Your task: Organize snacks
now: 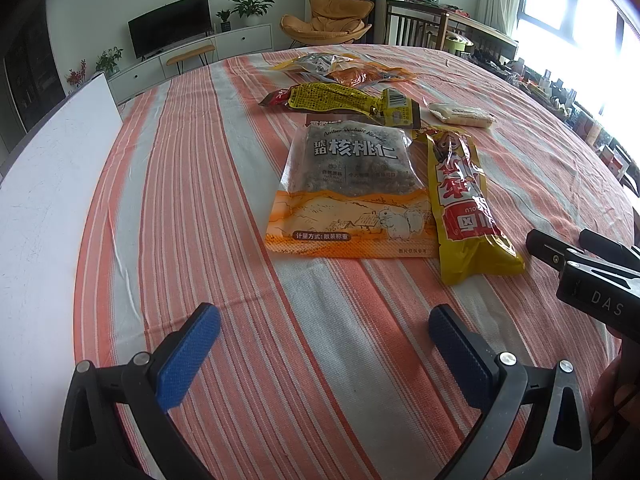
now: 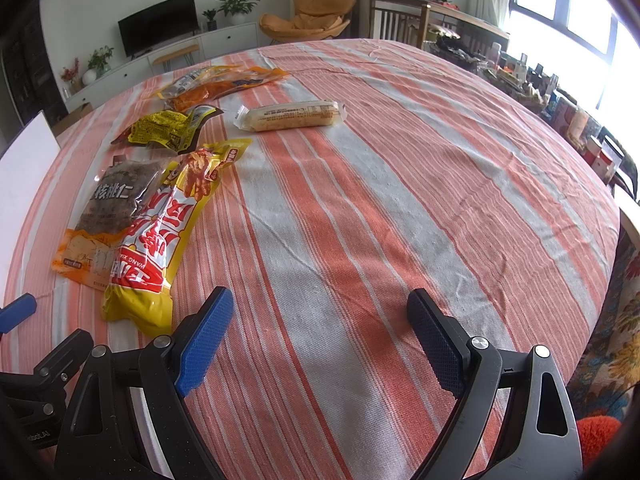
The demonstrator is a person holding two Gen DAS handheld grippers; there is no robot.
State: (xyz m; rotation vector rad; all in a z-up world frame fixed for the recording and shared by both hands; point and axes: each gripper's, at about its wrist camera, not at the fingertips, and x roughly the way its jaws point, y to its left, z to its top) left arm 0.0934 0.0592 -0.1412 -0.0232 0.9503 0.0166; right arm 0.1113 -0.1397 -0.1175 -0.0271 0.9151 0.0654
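Note:
Several snack packs lie on a striped cloth. A grey and orange walnut bag (image 1: 352,196) (image 2: 106,216) sits beside a long yellow and red pack (image 1: 464,204) (image 2: 160,240). Behind them lie a crumpled yellow packet (image 1: 352,102) (image 2: 168,130), a pale wrapped roll (image 1: 460,114) (image 2: 292,114) and an orange pouch (image 1: 344,68) (image 2: 216,82). My left gripper (image 1: 324,354) hovers open in front of the walnut bag, nothing between its blue pads. My right gripper (image 2: 320,340) is open over bare cloth, right of the yellow pack. Its black body (image 1: 588,276) shows at the left wrist view's right edge.
A white board (image 1: 48,200) (image 2: 24,168) lies along the table's left side. The orange, white and grey striped tablecloth (image 2: 400,184) stretches bare to the right. Beyond the table stand a TV cabinet (image 1: 192,52), an orange chair (image 1: 328,20) and a cluttered windowsill (image 2: 560,100).

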